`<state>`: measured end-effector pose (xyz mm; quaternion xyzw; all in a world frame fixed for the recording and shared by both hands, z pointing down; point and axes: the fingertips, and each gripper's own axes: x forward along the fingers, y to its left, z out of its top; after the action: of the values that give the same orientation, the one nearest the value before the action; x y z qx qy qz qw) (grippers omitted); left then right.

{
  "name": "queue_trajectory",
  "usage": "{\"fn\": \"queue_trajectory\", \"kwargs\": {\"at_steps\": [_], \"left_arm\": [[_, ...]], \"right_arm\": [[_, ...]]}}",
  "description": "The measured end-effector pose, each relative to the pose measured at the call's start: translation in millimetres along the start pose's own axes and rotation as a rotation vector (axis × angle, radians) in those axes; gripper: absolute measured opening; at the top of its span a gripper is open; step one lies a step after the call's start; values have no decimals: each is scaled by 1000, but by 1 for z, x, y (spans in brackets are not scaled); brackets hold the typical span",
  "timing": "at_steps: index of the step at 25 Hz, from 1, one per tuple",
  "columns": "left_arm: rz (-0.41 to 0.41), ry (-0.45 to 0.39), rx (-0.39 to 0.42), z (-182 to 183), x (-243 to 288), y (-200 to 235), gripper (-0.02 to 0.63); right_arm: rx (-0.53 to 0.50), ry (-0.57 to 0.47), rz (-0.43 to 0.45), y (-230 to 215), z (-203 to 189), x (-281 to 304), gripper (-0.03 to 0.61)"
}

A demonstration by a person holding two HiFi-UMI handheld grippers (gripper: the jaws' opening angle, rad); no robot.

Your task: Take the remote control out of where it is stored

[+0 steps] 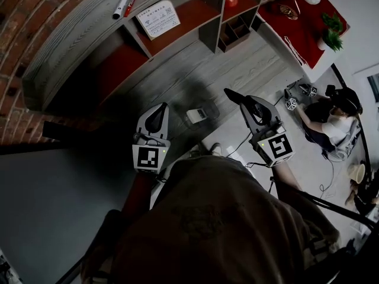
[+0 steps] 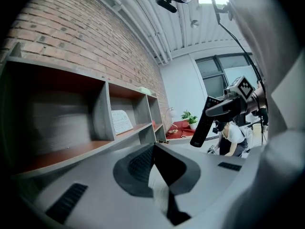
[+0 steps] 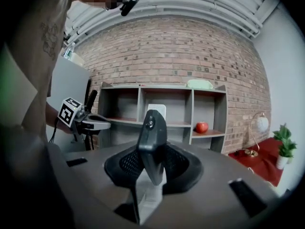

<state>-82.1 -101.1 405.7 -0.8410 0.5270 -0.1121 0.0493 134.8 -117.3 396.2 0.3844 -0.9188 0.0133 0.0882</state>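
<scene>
Rough brick wall (image 3: 167,51), grey wood-grain shelf (image 3: 192,113) — dark plastic remote (image 3: 152,142)

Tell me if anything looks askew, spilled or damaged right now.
Nothing stands out. The remote control is clamped in the right hand-held gripper, out of the shelf, and nothing on the shelf looks tipped, spilled or broken.

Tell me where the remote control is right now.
The remote control is clamped upright in the right gripper, held in mid-air facing the shelf unit, to the right of the left gripper in the head view.
</scene>
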Motion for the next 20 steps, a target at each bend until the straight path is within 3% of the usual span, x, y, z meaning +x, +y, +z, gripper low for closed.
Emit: {"fn": "queue_trajectory", "kwargs": {"at_steps": [11, 20], "left_arm": [[9, 15, -26, -10, -4, 2, 11], [8, 59, 32, -17, -13, 6, 11]], "right_arm": [[58, 181, 44, -32, -59, 63, 86], [196, 350, 56, -53, -122, 119, 86]]}}
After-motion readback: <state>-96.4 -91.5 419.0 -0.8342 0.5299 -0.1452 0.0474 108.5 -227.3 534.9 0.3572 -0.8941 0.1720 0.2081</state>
